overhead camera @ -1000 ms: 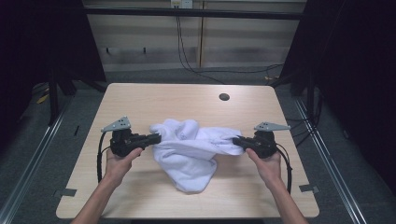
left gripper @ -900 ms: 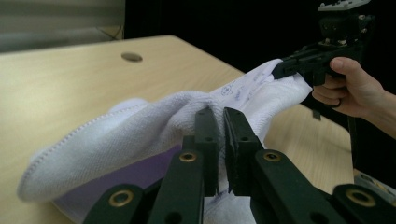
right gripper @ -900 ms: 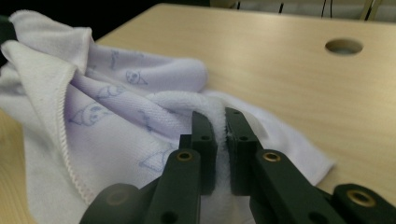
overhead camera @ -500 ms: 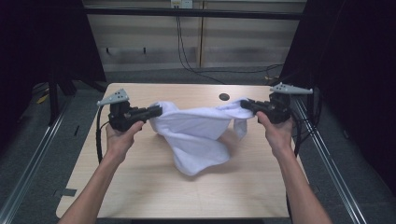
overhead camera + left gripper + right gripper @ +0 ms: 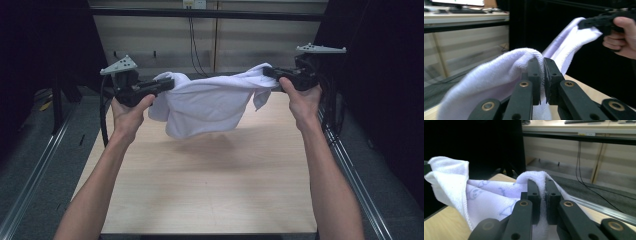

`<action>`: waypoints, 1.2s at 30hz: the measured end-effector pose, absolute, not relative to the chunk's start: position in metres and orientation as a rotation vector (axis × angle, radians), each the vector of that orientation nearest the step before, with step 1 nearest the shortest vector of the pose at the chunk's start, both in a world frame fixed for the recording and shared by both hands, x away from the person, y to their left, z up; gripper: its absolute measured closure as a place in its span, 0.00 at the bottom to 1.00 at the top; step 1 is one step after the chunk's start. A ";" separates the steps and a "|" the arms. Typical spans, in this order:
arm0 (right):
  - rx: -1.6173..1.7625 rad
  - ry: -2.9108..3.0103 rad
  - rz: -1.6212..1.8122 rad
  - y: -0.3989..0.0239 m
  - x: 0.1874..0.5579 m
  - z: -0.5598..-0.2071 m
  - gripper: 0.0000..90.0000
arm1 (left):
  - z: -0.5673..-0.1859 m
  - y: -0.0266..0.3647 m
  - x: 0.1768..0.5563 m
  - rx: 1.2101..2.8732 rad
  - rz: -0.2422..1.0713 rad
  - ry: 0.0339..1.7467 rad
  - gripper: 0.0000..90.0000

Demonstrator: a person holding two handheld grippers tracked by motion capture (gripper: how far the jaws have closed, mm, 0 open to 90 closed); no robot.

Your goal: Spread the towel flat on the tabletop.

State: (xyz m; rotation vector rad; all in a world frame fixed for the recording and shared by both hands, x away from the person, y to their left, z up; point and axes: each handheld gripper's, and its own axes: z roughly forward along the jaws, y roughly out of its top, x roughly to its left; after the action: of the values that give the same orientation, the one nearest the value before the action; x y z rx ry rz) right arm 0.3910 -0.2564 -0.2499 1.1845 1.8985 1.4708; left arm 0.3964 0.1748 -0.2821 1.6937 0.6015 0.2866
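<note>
White towel [image 5: 210, 102] hanging above wooden table [image 5: 210, 190], left gripper [image 5: 167, 84] and right gripper [image 5: 267, 72] jaws pinching its opposite ends.

Light wood worktop [image 5: 210, 195], rectangular, rounded corners, pale grain. Soft shadow falls on its far half, near the middle. Metal rails run along its left and right edges. Grey floor [image 5: 30, 150] lies on both sides of it.

Towel [image 5: 499, 200] print too faint to read; table's [image 5: 210, 200] near edge cut off
</note>
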 end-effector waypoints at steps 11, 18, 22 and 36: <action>1.296 2.094 1.450 -0.277 0.332 -0.394 0.96 | -0.418 0.159 0.338 1.881 -0.047 0.602 0.95; 1.338 2.218 1.342 -0.289 0.287 -0.447 0.96 | -0.452 0.145 0.301 2.004 -0.204 0.523 0.92; 1.394 2.201 1.246 -0.309 0.274 -0.465 0.96 | -0.449 0.152 0.299 1.942 -0.233 0.507 0.80; 1.431 2.043 1.230 -0.336 0.261 -0.453 0.60 | -0.491 0.188 0.349 2.050 -0.108 0.743 0.69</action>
State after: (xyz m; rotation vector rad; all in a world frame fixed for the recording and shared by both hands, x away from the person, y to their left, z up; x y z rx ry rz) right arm 0.2608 -0.3361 -0.4529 1.4305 2.0429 1.2296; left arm 0.3489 0.1875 -0.4914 2.0497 0.7429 -0.1083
